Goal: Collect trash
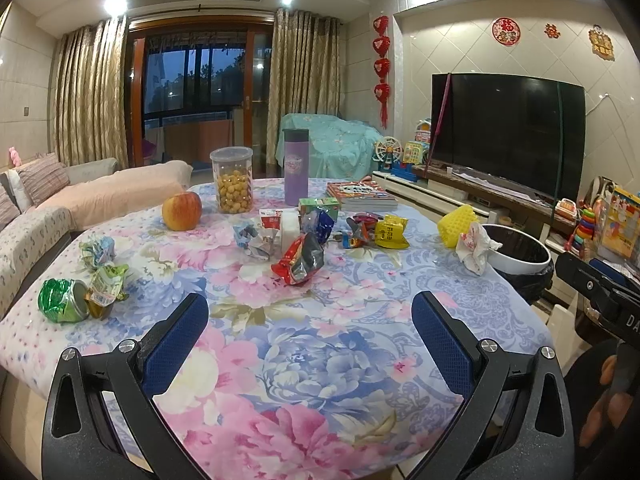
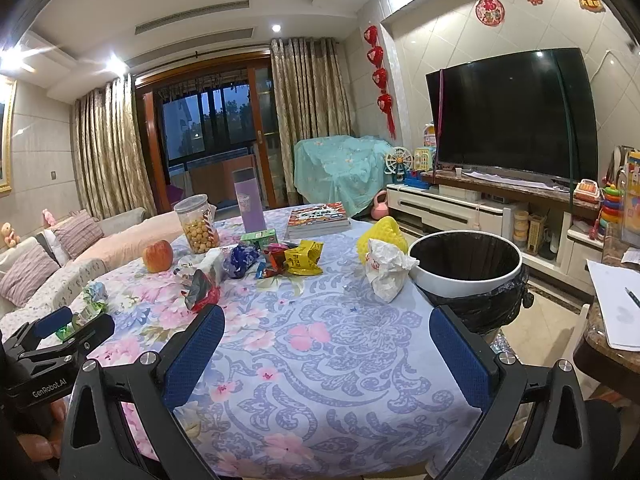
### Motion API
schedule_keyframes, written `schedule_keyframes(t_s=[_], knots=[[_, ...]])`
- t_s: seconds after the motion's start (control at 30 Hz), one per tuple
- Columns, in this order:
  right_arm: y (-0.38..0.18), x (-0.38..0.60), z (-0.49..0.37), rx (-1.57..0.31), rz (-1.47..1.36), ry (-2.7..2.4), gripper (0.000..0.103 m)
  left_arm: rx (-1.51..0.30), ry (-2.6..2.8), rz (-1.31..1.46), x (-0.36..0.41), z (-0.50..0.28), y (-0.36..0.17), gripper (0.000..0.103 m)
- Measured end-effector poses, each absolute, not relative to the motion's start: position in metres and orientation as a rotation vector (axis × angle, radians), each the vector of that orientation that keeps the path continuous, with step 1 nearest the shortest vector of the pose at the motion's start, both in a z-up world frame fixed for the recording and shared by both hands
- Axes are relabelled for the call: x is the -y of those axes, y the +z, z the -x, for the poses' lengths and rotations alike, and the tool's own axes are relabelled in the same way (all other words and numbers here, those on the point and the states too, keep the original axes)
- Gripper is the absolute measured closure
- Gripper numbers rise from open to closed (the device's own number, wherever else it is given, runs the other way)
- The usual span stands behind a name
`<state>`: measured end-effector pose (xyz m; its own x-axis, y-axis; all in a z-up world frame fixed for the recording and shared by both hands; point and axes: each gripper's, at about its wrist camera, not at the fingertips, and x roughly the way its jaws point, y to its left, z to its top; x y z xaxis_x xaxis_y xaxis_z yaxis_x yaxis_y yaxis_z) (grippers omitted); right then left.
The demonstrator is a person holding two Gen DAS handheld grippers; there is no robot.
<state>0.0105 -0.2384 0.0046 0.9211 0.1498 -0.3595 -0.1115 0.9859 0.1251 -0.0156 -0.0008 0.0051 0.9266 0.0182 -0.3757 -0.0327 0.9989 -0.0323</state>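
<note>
Both tools spread, nothing held — left tool (image 1: 310,340), right tool (image 2: 326,354). Crumpled white wrapper (image 2: 386,270) nearest bin (image 2: 466,276): best pinched first, then dropped inside rim.

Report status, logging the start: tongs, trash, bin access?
Left tongs and right tongs open, empty, above the table. Wrappers scattered on the cloth, none collected. Bin open at the table edge; crumpled paper beside it.

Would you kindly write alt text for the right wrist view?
The open right gripper hovers over a floral tablecloth strewn with wrappers and crumpled paper, beside a black-lined trash bin. An apple sits farther back.
</note>
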Motion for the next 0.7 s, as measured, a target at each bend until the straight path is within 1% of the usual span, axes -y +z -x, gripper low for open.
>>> schedule_keyframes(t_s=[0.7], knots=[[0.0049,0.239,-0.0088,-0.383,-0.115,0.135,0.0,-0.384,0.025,0.036,0.0041,0.0163,0.0057,0.0]])
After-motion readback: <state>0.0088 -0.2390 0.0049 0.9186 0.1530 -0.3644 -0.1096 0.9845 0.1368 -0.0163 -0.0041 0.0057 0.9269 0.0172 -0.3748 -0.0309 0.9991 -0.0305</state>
